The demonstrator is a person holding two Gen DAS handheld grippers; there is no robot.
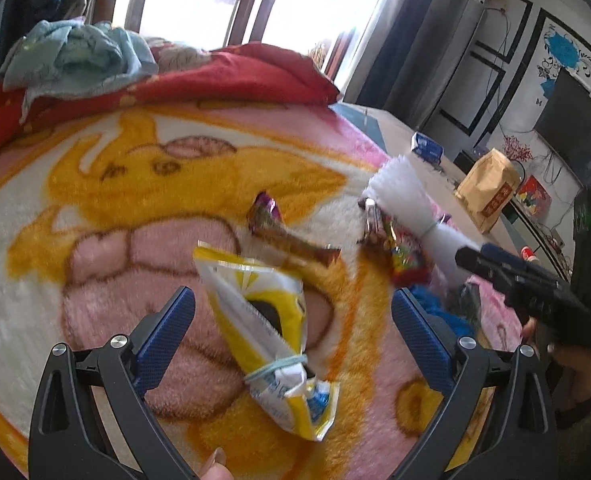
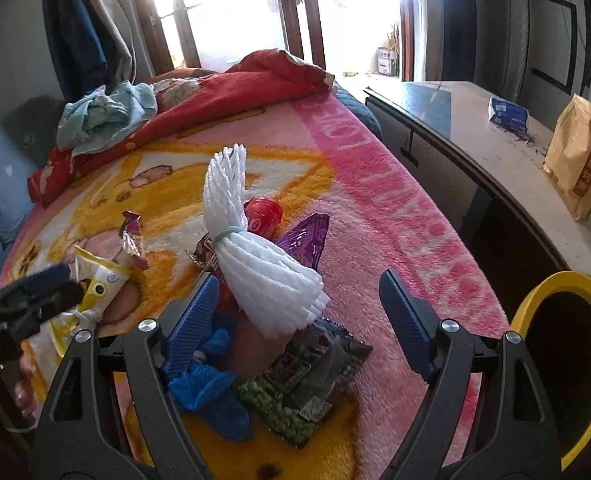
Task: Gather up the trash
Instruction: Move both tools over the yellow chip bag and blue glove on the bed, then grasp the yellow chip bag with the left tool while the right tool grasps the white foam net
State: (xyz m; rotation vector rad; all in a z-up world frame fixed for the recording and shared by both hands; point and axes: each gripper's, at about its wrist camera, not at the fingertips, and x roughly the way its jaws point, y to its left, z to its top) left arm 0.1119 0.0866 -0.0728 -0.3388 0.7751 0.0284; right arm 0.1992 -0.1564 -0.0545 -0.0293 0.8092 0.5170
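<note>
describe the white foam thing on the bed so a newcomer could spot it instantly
Start at the pink and yellow cartoon blanket covering the bed. In the litter pile near its middle, just ahead of the right tongs, stands the foam net. It is the only all-white piece, ribbed, cinched at its waist by a rubber band and flaring out at both ends, unlike the flat printed wrappers around it.

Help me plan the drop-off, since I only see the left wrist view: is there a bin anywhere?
Observer: Yes, a yellow-rimmed bin stands just off the blanket's right edge, to the right of the open right tool.
Operator: Anything hidden behind the white foam net?
Observer: A red round item lies just behind the white foam net, partly covered by it.
</note>
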